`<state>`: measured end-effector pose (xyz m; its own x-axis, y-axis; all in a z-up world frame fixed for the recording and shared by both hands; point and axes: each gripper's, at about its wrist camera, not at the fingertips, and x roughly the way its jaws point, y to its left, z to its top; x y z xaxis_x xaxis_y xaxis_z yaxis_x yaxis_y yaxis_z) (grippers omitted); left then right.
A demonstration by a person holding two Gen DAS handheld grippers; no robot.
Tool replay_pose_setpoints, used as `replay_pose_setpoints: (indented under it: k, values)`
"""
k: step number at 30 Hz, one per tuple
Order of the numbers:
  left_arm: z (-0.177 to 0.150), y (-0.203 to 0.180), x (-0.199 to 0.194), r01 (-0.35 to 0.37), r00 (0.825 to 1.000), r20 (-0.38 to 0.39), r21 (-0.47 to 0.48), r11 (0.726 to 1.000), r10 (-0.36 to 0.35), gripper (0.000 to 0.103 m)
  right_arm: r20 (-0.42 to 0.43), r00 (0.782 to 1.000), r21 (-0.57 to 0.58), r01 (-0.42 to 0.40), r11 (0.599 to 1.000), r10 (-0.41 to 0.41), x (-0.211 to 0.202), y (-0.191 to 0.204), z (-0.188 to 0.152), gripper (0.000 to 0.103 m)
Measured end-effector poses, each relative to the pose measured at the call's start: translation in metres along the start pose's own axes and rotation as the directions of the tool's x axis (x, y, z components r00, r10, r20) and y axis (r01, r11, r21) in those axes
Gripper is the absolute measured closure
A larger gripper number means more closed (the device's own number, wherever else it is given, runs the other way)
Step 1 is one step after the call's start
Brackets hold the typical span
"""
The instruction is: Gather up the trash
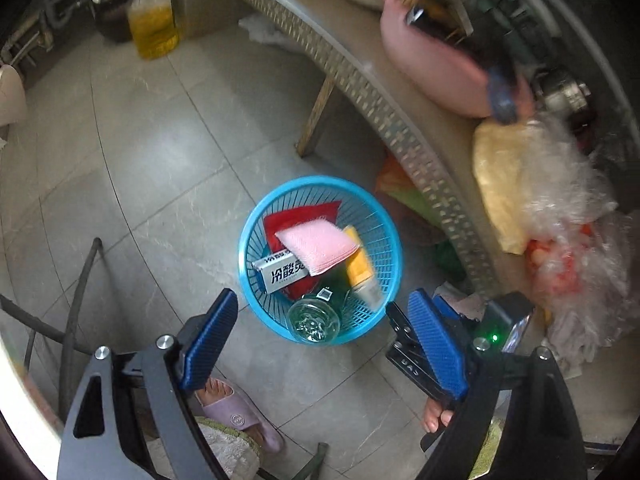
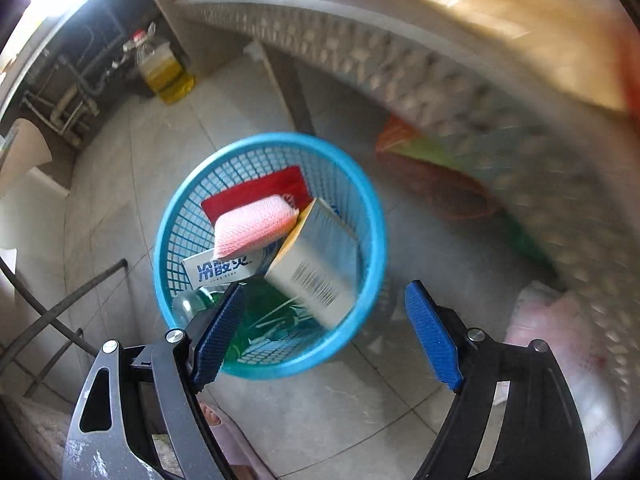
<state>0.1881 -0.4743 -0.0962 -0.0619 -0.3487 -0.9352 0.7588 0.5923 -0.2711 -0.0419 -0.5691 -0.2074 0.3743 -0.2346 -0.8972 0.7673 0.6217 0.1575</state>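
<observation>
Blue basket [image 1: 320, 196] sits on the tiled floor [image 1: 140, 160], just beside the table edge [image 1: 360, 88]. Inside it: pink sponge [image 1: 318, 245] on top, red packet [image 1: 296, 216], white box [image 2: 320, 264] tilted against the wall, glass bottle [image 1: 314, 320]. Above it, left gripper [image 1: 320, 340] and right gripper [image 2: 326, 332] both hang wide open, empty. A slippered foot [image 1: 236, 412] stands close by.

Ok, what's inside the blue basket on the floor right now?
The blue basket holds a pink sponge on a red packet, a toothpaste box, a barcoded carton and a clear green bottle. Anything beneath them is covered.
</observation>
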Motion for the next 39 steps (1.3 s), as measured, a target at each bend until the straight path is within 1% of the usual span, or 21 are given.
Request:
replay_pose_setpoints:
  k: [3, 5, 7, 10, 11, 13, 15, 18, 20, 22, 24, 27, 28, 30, 31, 33, 34, 35, 36, 38, 39]
  values:
    - [-0.017, -0.005, -0.036, 0.017, 0.999, 0.046, 0.036, 0.999, -0.019, 0.018, 0.050, 0.999, -0.009, -0.018, 1.000, 0.019, -0.025, 0.001, -0.004, 0.025]
    - [-0.032, -0.006, -0.059, 0.010, 0.997, 0.071, 0.054, 0.999, -0.013, 0.018, 0.093, 0.995, -0.036, -0.018, 0.999, 0.021, -0.051, 0.004, -0.012, 0.025]
    - [-0.054, -0.002, -0.085, -0.004, 0.994, 0.112, 0.060, 0.998, -0.003, 0.018, 0.127, 0.992, -0.075, -0.019, 0.997, 0.028, -0.075, 0.011, -0.021, 0.024]
    - [-0.095, 0.004, -0.127, -0.041, 0.980, 0.196, 0.079, 0.996, 0.024, 0.018, 0.181, 0.981, -0.158, -0.044, 0.986, 0.072, -0.123, 0.027, -0.039, 0.019]
    - [-0.110, 0.005, -0.143, -0.067, 0.970, 0.240, 0.080, 0.995, 0.046, 0.018, 0.198, 0.976, -0.188, -0.055, 0.981, 0.093, -0.135, 0.033, -0.043, 0.015]
    - [-0.144, 0.011, -0.172, -0.115, 0.940, 0.331, 0.070, 0.991, 0.086, 0.014, 0.240, 0.961, -0.260, -0.073, 0.963, 0.138, -0.167, 0.046, -0.057, 0.009]
    - [-0.180, 0.021, -0.199, -0.149, 0.901, 0.414, 0.006, 0.989, 0.133, 0.006, 0.272, 0.946, -0.316, -0.088, 0.944, 0.179, -0.193, 0.059, -0.069, 0.008]
    - [-0.222, 0.033, -0.225, -0.175, 0.862, 0.469, -0.080, 0.981, 0.192, 0.006, 0.308, 0.924, -0.384, -0.097, 0.918, 0.226, -0.224, 0.081, -0.081, 0.008]
    - [-0.249, 0.038, -0.240, -0.216, 0.824, 0.510, -0.125, 0.968, 0.249, 0.006, 0.327, 0.911, -0.421, -0.099, 0.902, 0.252, -0.239, 0.098, -0.088, 0.008]
    - [-0.275, 0.043, -0.251, -0.234, 0.789, 0.544, -0.165, 0.958, 0.287, 0.006, 0.338, 0.897, -0.460, -0.106, 0.882, 0.284, -0.254, 0.114, -0.097, 0.008]
    - [-0.297, 0.048, -0.259, -0.254, 0.763, 0.552, -0.224, 0.941, 0.337, 0.006, 0.351, 0.880, -0.509, -0.107, 0.854, 0.319, -0.268, 0.130, -0.109, 0.008]
    - [-0.325, 0.058, -0.261, -0.284, 0.748, 0.524, -0.300, 0.911, 0.406, 0.006, 0.382, 0.859, -0.572, -0.070, 0.817, 0.341, -0.284, 0.155, -0.125, 0.008]
    - [-0.332, 0.062, -0.262, -0.294, 0.743, 0.516, -0.323, 0.900, 0.427, 0.006, 0.389, 0.858, -0.584, -0.053, 0.810, 0.337, -0.286, 0.164, -0.132, 0.008]
    - [-0.348, 0.068, -0.264, -0.326, 0.718, 0.505, -0.364, 0.873, 0.479, 0.006, 0.380, 0.869, -0.598, -0.031, 0.801, 0.318, -0.287, 0.179, -0.140, 0.008]
    - [-0.356, 0.069, -0.264, -0.355, 0.695, 0.500, -0.387, 0.851, 0.517, 0.006, 0.374, 0.871, -0.606, -0.030, 0.795, 0.318, -0.286, 0.184, -0.145, 0.008]
    - [-0.369, 0.070, -0.265, -0.413, 0.638, 0.487, -0.438, 0.799, 0.597, 0.006, 0.371, 0.875, -0.607, -0.025, 0.794, 0.312, -0.286, 0.193, -0.152, 0.008]
    - [-0.375, 0.073, -0.266, -0.423, 0.620, 0.488, -0.451, 0.786, 0.614, 0.006, 0.368, 0.877, -0.610, -0.022, 0.792, 0.308, -0.285, 0.196, -0.156, 0.008]
    - [-0.380, 0.075, -0.267, -0.429, 0.612, 0.485, -0.460, 0.777, 0.625, 0.006, 0.361, 0.882, -0.614, -0.020, 0.789, 0.303, -0.284, 0.199, -0.159, 0.008]
    - [-0.384, 0.076, -0.266, -0.435, 0.611, 0.474, -0.468, 0.770, 0.634, 0.006, 0.355, 0.887, -0.617, -0.015, 0.787, 0.295, -0.284, 0.202, -0.163, 0.008]
    - [-0.392, 0.086, -0.264, -0.436, 0.629, 0.437, -0.486, 0.757, 0.643, 0.006, 0.349, 0.898, -0.624, 0.011, 0.781, 0.267, -0.280, 0.205, -0.167, 0.008]
    - [-0.394, 0.091, -0.262, -0.441, 0.634, 0.411, -0.503, 0.743, 0.655, 0.006, 0.350, 0.905, -0.626, 0.032, 0.779, 0.243, -0.277, 0.207, -0.168, 0.008]
